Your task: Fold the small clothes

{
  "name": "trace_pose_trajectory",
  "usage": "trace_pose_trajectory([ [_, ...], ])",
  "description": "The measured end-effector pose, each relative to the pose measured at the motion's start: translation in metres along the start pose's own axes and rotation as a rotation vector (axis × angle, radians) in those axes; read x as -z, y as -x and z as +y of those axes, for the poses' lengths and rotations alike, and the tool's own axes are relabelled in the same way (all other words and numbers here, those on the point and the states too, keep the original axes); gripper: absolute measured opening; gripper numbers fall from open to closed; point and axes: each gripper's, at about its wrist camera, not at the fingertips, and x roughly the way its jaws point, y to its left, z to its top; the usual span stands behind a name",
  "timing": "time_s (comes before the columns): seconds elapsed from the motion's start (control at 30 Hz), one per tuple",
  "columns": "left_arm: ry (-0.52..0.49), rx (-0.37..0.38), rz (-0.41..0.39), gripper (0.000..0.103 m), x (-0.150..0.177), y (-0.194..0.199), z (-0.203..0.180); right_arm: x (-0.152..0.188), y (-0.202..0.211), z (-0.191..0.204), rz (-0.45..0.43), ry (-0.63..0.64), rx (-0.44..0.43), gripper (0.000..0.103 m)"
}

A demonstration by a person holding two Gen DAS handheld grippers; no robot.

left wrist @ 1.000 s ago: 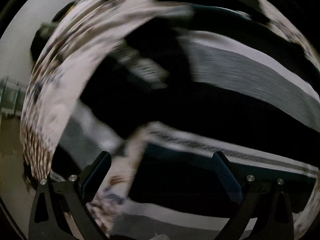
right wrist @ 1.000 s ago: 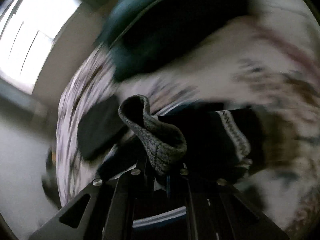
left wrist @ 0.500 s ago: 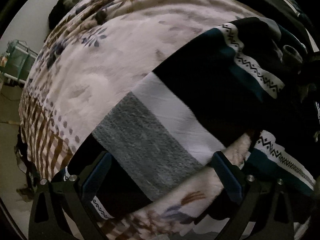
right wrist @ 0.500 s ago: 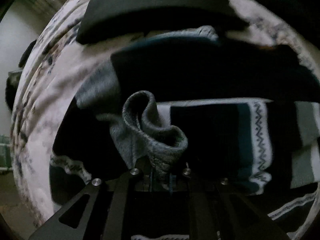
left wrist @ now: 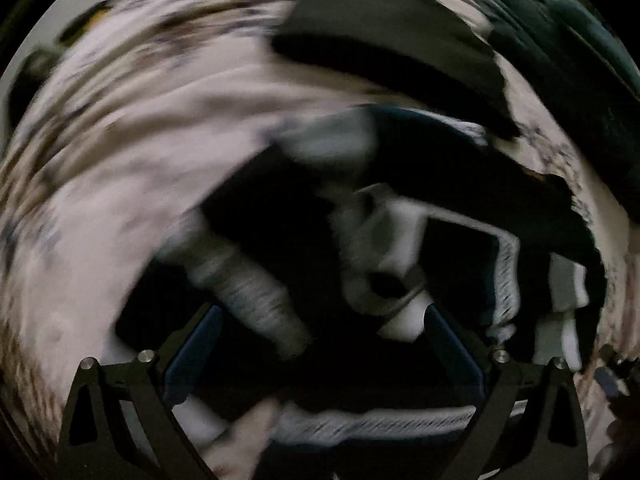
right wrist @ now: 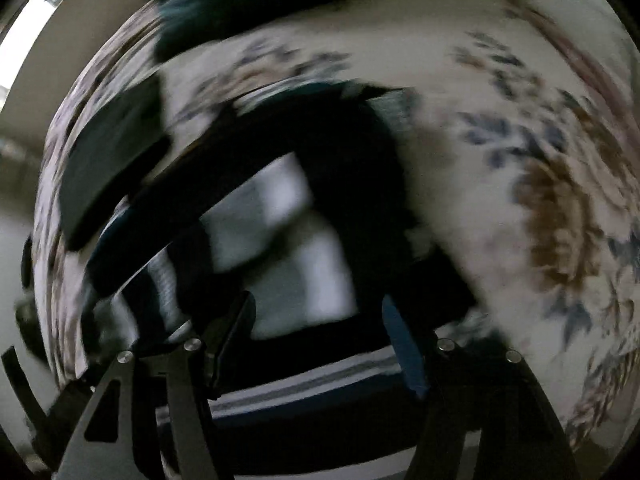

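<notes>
Left wrist view is smeared by motion, yet it shows enough: the left tongs (left wrist: 320, 344) stand spread wide, nothing between the blue pads, pointing steeply down at a heap of striped knitwear (left wrist: 400, 248) that lies on the bed's floral blanket (left wrist: 120, 168). The heap sits toward the right side of the bed as this view frames it, below a flat dark piece (left wrist: 392, 48) that lies further up, and a grey ribbed cuff or sleeve end (left wrist: 248, 292) slants out of it just above the left pad. In the right wrist view the right tongs (right wrist: 320, 340) have just been opening and now stand apart with nothing pinched; the knitwear's black, white and grey bands (right wrist: 280, 240) lie directly beneath them, apart from the pads as far as the blur allows. The garment looks soft, thick and light: a knit that will sag and bunch wherever it is lifted, not slippery (the ribbing should give the pads purchase), and in no way fragile. I judge the best hold to be on an edge of doubled fabric, a hem or the ribbed cuff, each tong taking one corner so the cloth hangs flat and does not crumple. As to looks: broad black bands, white and heathered grey blocks, a teal stripe and a narrow zigzag border (left wrist: 506, 280), all rumpled at present.
</notes>
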Motion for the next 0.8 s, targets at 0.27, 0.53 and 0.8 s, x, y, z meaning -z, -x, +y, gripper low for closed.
trace_pose_trajectory([
  [0.27,-0.243,-0.096,-0.044,0.007,-0.021,-0.043,-0.053,-0.001,-0.008,-0.049,0.009,-0.199,-0.068,0.068],
  [0.53,-0.11,-0.044,-0.079,0.007,-0.031,-0.013,-0.009,-0.005,-0.02,-0.04,0.026,-0.174,-0.101,0.068],
  [0.8,-0.055,0.019,-0.075,0.013,-0.032,0.005,-0.007,-0.019,-0.023,0.028,0.039,0.072,-0.095,0.068],
])
